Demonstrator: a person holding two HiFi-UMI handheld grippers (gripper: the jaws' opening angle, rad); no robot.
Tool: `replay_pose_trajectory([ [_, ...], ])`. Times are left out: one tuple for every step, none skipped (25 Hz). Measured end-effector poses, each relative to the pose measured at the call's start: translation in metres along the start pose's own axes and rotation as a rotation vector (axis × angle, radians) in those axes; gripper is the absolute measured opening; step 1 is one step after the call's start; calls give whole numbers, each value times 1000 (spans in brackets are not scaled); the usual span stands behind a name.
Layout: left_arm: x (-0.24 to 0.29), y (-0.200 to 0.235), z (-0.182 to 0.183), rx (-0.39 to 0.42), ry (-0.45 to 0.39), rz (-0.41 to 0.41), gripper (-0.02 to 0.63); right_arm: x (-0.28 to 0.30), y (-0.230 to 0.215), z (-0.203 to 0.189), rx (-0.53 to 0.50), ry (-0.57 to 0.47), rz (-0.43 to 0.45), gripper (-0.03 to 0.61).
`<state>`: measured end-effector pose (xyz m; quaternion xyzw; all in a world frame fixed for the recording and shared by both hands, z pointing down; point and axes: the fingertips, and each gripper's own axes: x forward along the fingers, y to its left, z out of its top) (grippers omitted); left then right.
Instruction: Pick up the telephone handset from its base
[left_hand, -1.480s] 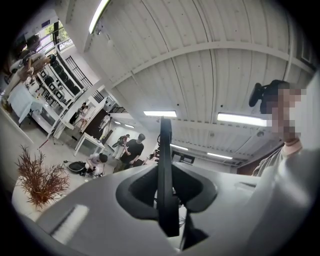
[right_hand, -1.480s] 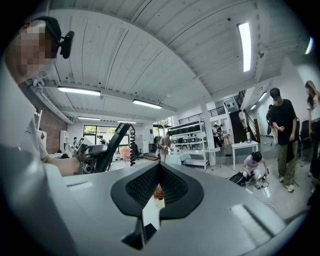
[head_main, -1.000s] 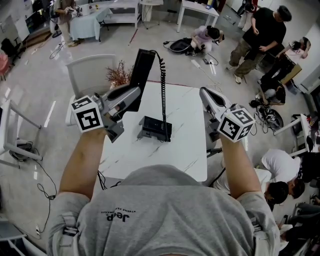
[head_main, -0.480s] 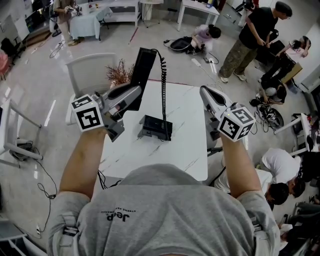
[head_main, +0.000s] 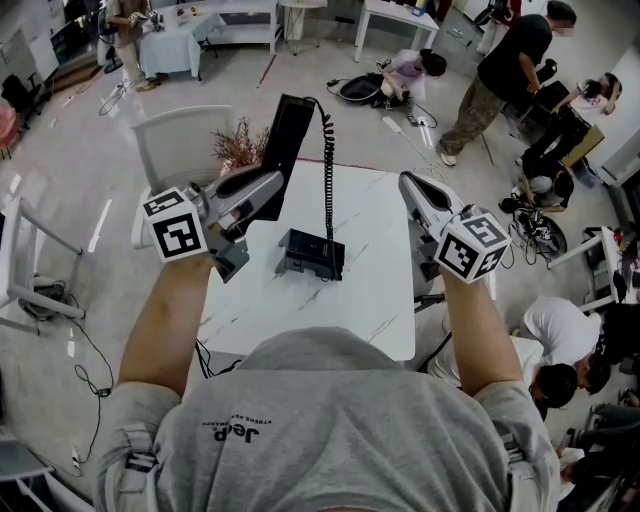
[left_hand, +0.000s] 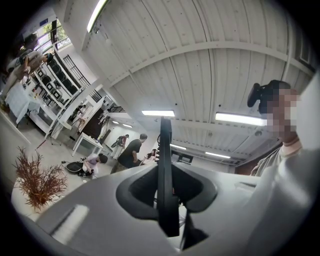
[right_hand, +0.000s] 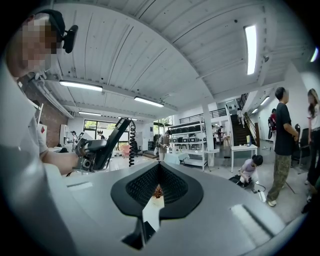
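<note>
My left gripper (head_main: 266, 192) is shut on the black telephone handset (head_main: 284, 138) and holds it tilted up above the table's far left part. In the left gripper view the handset (left_hand: 167, 165) stands edge-on between the pads. A black coiled cord (head_main: 326, 175) runs from the handset's top down to the black base (head_main: 310, 256) on the white marble-look table (head_main: 372, 290). At the table's right side my right gripper (head_main: 411, 187) hangs in the air, shut with nothing in it, its pads meeting at the tips (right_hand: 159, 166). From there the handset (right_hand: 118, 132) and cord (right_hand: 132, 145) show to the left.
A white chair (head_main: 178, 146) and a dried reddish plant (head_main: 238, 148) stand at the table's far left edge. Several people are on the floor and standing beyond the table and to its right, among bags and cables.
Both grippers and the handset keep still. Only a standing person at the far right of the room has stepped along.
</note>
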<state>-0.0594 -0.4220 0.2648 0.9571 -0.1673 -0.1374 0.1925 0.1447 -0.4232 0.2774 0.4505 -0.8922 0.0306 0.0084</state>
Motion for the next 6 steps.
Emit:
replay_pose_trajectory([
  [0,0,0,0,0,-1,138,0,0,0,0,1,1,2],
  [0,0,0,0,-1,-1,138,0,1,0,0,1,2,3],
  [0,0,1,0,-1,-2,138,1,1,0,-1,2,3,3],
  [0,0,1,0,-2,-2,139,1,1,0,-1,2,4,3],
  [-1,-1,1,-1,-2,-2,138,1,2,0,-1,3,5,3],
  [-1,-1,1,-1,-2,-2,138,1,2,0,-2,4,6,2],
])
